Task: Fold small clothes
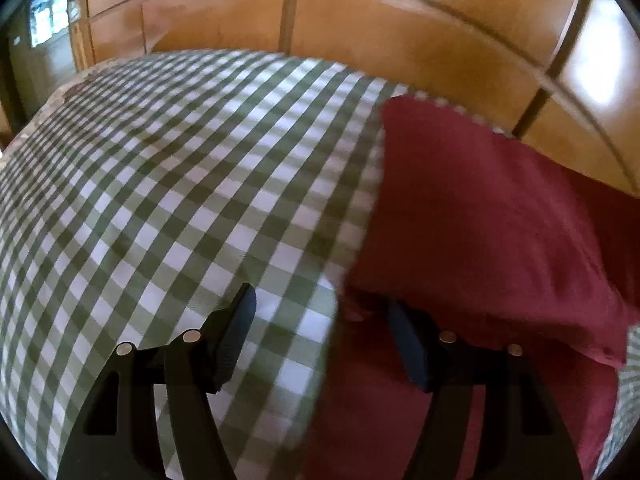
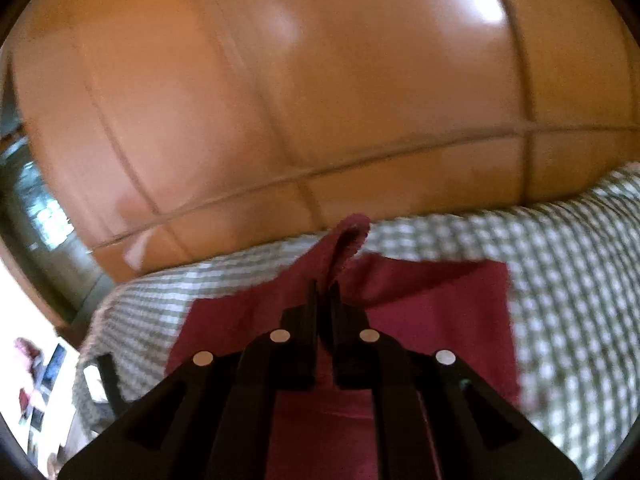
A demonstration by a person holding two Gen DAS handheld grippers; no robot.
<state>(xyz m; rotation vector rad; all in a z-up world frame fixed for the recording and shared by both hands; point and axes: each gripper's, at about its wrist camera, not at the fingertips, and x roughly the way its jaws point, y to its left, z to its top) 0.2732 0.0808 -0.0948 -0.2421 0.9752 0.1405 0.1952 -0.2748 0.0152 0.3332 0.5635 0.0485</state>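
The soft, light red cloth (image 1: 492,216), lying at three o'clock on the checked table (image 1: 180,184), hangs pinched in the right tool (image 2: 325,292), while the left tool (image 1: 320,312) gapes apart; its hemmed edges suit gripping.

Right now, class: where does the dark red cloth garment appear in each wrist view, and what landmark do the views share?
Left wrist: dark red cloth garment fills the right side, over one open finger.
Right wrist: lower centre, a fold pinched in the shut right gripper.
Shared landmark: green-and-white checked tablecloth.
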